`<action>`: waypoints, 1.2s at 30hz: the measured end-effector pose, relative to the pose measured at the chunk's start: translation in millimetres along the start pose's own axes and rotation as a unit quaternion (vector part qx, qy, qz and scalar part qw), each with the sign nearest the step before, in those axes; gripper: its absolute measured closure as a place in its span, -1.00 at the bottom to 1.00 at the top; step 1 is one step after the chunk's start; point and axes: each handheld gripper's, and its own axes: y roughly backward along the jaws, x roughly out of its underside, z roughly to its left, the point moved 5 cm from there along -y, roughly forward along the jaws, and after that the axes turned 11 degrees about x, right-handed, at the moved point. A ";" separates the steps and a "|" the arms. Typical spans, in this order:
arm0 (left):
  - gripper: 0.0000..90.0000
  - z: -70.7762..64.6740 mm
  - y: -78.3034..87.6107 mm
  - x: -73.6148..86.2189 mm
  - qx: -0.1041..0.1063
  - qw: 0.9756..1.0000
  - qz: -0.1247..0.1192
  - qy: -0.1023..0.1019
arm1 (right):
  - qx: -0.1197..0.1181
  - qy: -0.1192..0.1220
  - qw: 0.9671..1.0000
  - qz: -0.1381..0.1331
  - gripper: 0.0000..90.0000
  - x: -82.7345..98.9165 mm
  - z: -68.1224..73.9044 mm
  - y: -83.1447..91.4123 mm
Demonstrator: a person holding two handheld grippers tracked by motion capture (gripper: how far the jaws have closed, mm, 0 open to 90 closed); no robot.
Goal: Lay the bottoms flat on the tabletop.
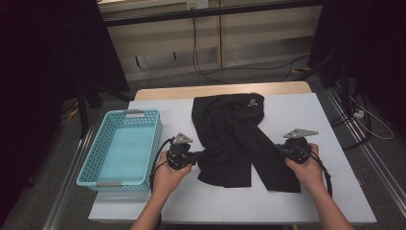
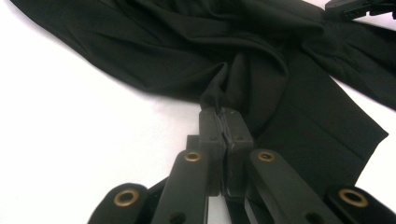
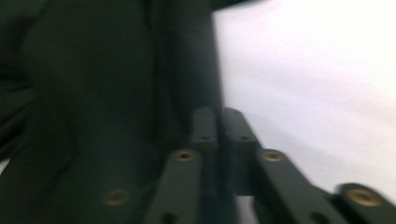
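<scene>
A black garment (image 1: 230, 129) lies rumpled across the middle of the white table (image 1: 306, 115), with a small white logo near its far end. My left gripper (image 1: 200, 154) is at the garment's left edge. In the left gripper view its jaws (image 2: 223, 112) are shut on a pinched fold of the black garment (image 2: 280, 93). My right gripper (image 1: 279, 148) is at the garment's right edge. In the blurred right gripper view its jaws (image 3: 218, 112) are pressed together right where the edge of the garment (image 3: 93, 93) meets them.
A light blue perforated basket (image 1: 91, 160) stands at the table's left edge, with nothing in it. White tabletop lies bare to the right of the garment and along the front. Cables run over the floor behind and to the right.
</scene>
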 end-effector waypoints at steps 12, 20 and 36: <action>0.97 0.0 -3.1 -1.6 -0.002 1.000 0.002 -0.003 | 0.023 -0.002 0.999 -0.043 0.98 -13.1 -21.8 32.2; 0.97 0.9 -2.3 -2.1 -0.001 1.000 0.001 0.000 | 0.079 -0.006 0.996 -0.045 0.95 -3.3 -48.7 36.9; 0.97 2.3 -6.4 2.0 0.010 1.000 0.003 0.007 | -0.038 0.072 0.996 -0.039 0.39 -4.7 43.4 33.2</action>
